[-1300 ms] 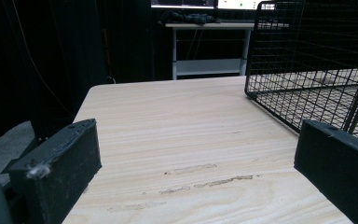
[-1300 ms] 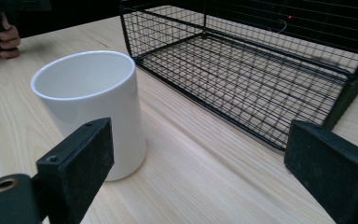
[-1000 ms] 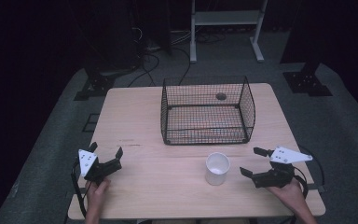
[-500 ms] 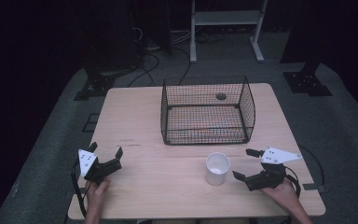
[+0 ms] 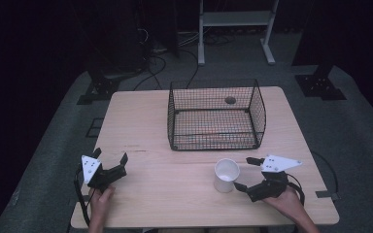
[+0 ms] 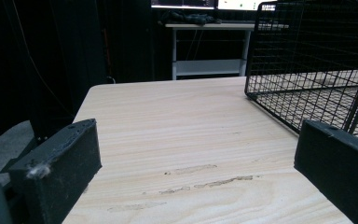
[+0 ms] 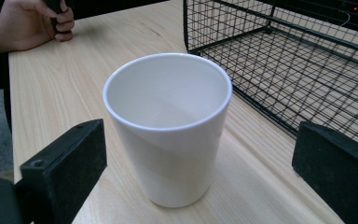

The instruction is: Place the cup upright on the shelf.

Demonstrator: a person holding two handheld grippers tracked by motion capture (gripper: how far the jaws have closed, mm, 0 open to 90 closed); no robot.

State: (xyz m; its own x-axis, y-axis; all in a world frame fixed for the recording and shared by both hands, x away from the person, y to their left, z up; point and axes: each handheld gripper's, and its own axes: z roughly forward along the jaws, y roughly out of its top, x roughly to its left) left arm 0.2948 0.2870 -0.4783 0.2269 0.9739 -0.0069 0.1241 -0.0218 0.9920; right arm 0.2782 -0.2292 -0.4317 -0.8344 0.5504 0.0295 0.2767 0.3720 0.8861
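High view: one white cup [image 5: 226, 174] stands upright on the bench [image 5: 141, 116] at lower centre of the frame, just below the one wire basket [image 5: 215, 115] that sits at the middle. The right hand-held gripper [image 5: 245, 174] lies at the lower right, jaws apart and pointed at the cup from just beside it, not touching. The left hand-held gripper [image 5: 110, 159] rests at the lower left, jaws also apart, well away from the cup.

Left gripper view: its two black jaws stand wide at the bottom corners with bare bench between them; the basket fills the upper right.

Right gripper view: the cup [image 7: 168, 128] stands at centre frame between the spread jaws, empty, with the basket at the upper right and the person's other hand [image 7: 32, 22] at the upper left.

The cup looks rigid, smooth and light, likely slippery and breakable if it is ceramic. A grip across the mid-wall, below the rim, should hold it best.
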